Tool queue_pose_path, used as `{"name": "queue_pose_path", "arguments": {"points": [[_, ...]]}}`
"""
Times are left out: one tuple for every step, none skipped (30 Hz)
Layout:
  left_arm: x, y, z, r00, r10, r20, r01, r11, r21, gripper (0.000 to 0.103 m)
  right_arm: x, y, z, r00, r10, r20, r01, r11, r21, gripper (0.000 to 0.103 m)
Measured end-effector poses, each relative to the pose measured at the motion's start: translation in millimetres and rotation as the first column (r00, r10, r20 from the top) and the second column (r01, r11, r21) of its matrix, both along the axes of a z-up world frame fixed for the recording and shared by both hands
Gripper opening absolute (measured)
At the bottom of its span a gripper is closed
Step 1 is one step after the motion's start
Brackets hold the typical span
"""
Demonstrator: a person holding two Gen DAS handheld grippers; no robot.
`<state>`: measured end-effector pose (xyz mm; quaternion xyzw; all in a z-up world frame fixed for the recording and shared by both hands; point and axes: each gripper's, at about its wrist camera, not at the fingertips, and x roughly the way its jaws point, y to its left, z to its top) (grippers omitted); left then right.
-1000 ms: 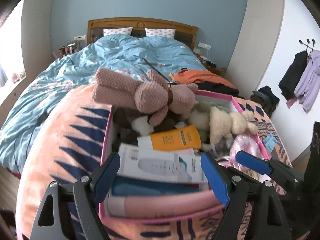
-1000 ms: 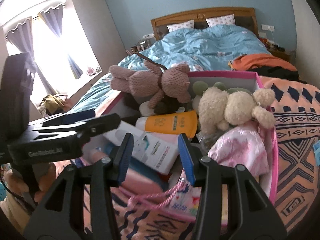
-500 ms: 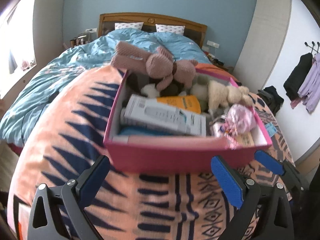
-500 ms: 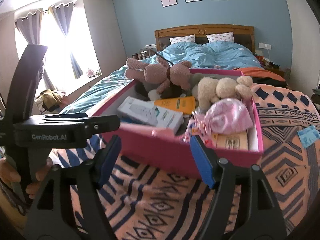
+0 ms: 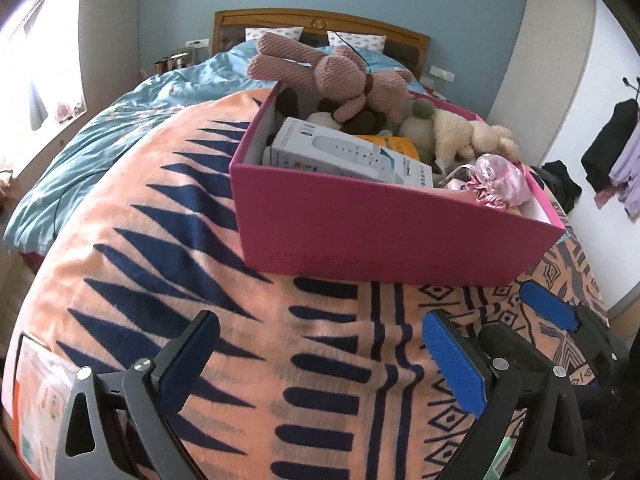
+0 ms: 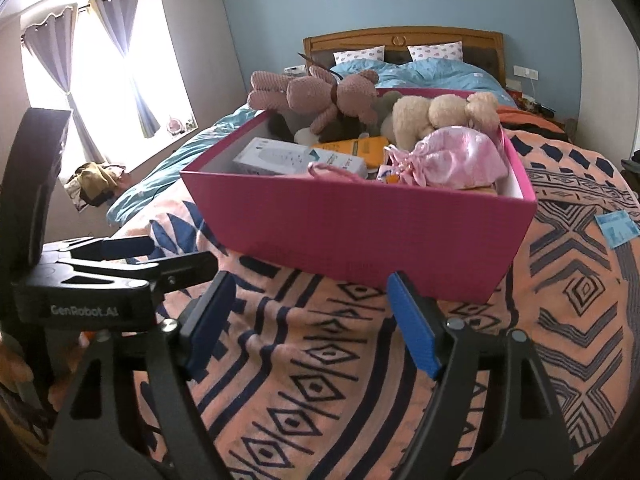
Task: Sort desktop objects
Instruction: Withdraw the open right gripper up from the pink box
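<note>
A magenta box stands on a table covered by an orange and navy patterned cloth. It holds a brown knitted plush, a cream plush, a white carton, an orange tube and a pink satin pouch. My left gripper is open and empty, in front of the box. My right gripper is open and empty, in front of the box.
A blue card lies on the cloth to the right of the box. A printed packet lies at the cloth's left front edge. A bed with a blue duvet stands behind the table. Clothes hang on the right wall.
Both grippers have drawn back from over the box to the cloth in front of it. The box's contents have stayed in place.
</note>
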<state>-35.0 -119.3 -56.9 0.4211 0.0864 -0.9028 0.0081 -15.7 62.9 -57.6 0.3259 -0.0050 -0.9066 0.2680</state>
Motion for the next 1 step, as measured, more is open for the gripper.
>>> {"name": "queue_pose_path", "arguments": {"points": [[1.5,0.0,-1.2,1.0,0.005,0.003,-0.005,1.0,-0.005,0.103,0.8,0.4,-0.7,1.0,-0.003,0.001,0.003,1.0,-0.001,0.081]]}}
